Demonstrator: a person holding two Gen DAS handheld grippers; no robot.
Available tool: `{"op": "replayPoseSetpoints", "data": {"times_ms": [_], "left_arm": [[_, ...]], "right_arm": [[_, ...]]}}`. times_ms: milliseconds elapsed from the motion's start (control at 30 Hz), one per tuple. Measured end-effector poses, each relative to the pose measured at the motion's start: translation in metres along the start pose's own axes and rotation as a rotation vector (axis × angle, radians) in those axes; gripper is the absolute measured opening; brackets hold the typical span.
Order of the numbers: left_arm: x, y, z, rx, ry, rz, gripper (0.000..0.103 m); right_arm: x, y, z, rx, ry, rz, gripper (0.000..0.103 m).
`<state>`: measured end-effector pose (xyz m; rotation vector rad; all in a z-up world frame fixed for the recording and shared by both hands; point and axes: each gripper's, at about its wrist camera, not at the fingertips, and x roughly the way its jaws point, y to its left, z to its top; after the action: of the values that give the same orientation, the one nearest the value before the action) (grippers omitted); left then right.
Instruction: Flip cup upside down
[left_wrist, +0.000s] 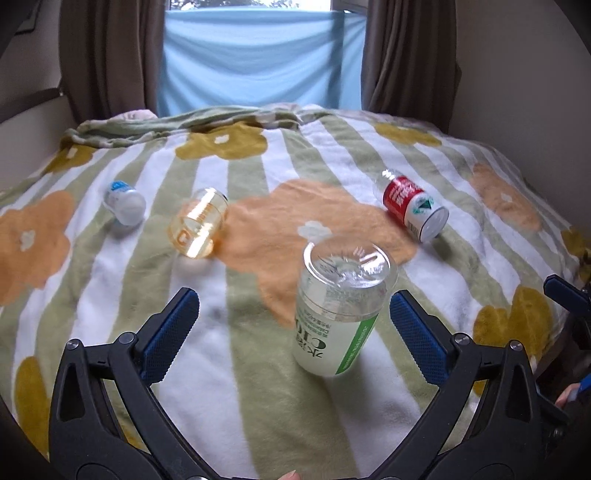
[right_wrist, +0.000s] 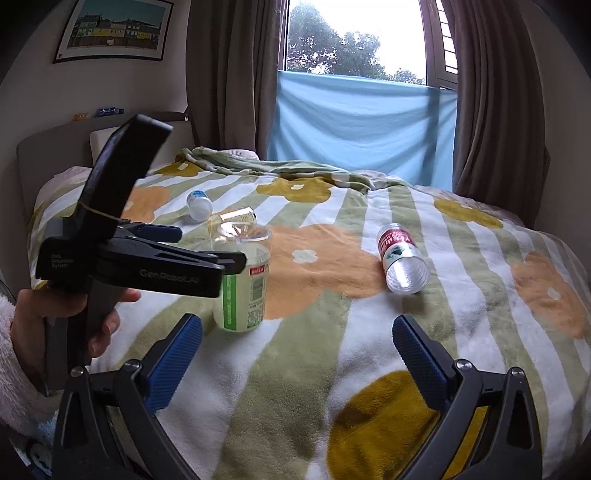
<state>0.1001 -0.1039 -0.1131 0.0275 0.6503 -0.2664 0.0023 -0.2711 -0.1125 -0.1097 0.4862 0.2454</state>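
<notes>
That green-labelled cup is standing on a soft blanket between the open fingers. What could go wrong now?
1. The green cup leans on the fluffy blanket and might topple.
2. The left hand-held gripper is open around it; an uneven squeeze could push it over.
3. If it falls, it could roll toward the amber cup.

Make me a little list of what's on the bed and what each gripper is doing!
surface: striped fleece blanket with flowers
standing cup: clear plastic cup with green label, flat end up, label upside down
lying down: amber clear cup; red-labelled clear cup; small white cup with blue label
left hand-held gripper: open, around the green-label cup, not touching
right hand-held gripper: open, holding nothing
</notes>
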Motion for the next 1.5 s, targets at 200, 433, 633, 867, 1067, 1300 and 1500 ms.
{"op": "replayPoseSetpoints", "data": {"times_ms": [200,433,633,867,1067,1300,1500], "left_arm": [[-0.088,0.028,0.033,0.005,-0.181,0.018,0.103],[-0.159,0.046,0.036,0.007,-0.351,0.095,0.103],[-0.174,0.063,0.023,-0.036,-0.371,0.099,0.103],[-0.173,0.066,0.018,-0.04,-0.371,0.096,0.103],[-0.173,0.065,0.017,-0.041,-0.379,0.09,0.103],[-0.169,0.065,0.018,-0.043,-0.37,0.082,0.103],[-0.17,0.064,0.018,-0.041,-0.372,0.083,0.103]], "right_arm": [[-0.03,0.008,0.054,0.033,-0.098,-0.108,0.103],[-0.05,0.015,0.096,0.116,-0.186,-0.207,0.103],[-0.059,0.029,0.097,0.095,-0.232,-0.25,0.103],[-0.064,0.027,0.098,0.115,-0.23,-0.264,0.103],[-0.066,0.028,0.098,0.117,-0.232,-0.273,0.103],[-0.066,0.028,0.099,0.118,-0.231,-0.272,0.103],[-0.066,0.028,0.099,0.12,-0.231,-0.27,0.103]]}}
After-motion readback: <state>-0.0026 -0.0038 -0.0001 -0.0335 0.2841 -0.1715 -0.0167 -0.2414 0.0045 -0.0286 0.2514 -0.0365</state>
